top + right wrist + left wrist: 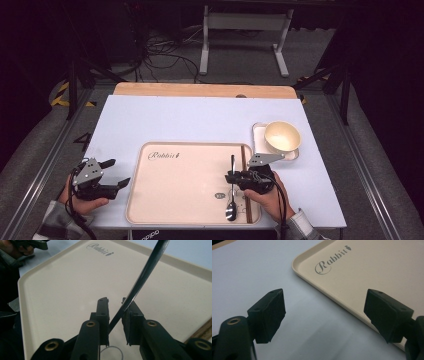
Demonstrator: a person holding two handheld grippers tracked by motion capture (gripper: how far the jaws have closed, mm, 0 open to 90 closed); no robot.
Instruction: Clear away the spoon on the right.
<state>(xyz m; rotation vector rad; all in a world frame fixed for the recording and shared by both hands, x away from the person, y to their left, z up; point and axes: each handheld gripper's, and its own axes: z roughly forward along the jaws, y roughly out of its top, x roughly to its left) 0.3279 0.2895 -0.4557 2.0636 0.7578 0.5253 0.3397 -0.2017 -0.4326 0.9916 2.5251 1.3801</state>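
The right gripper (232,176), jaws narrowly parted, is letting go of the spoon (231,199) lying on the tray (165,210) beside the chopsticks (246,185); next it should lift clear. The left gripper (116,172) is wide open, empty, left of the tray

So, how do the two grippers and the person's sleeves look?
Both are black. The left gripper and the right gripper each carry a grey three-cornered plate on top and trail a black cable toward the person. The fingers are blocky black pads with small screw holes, on arms with brass-coloured eyelets. The sleeves look grey and patterned.
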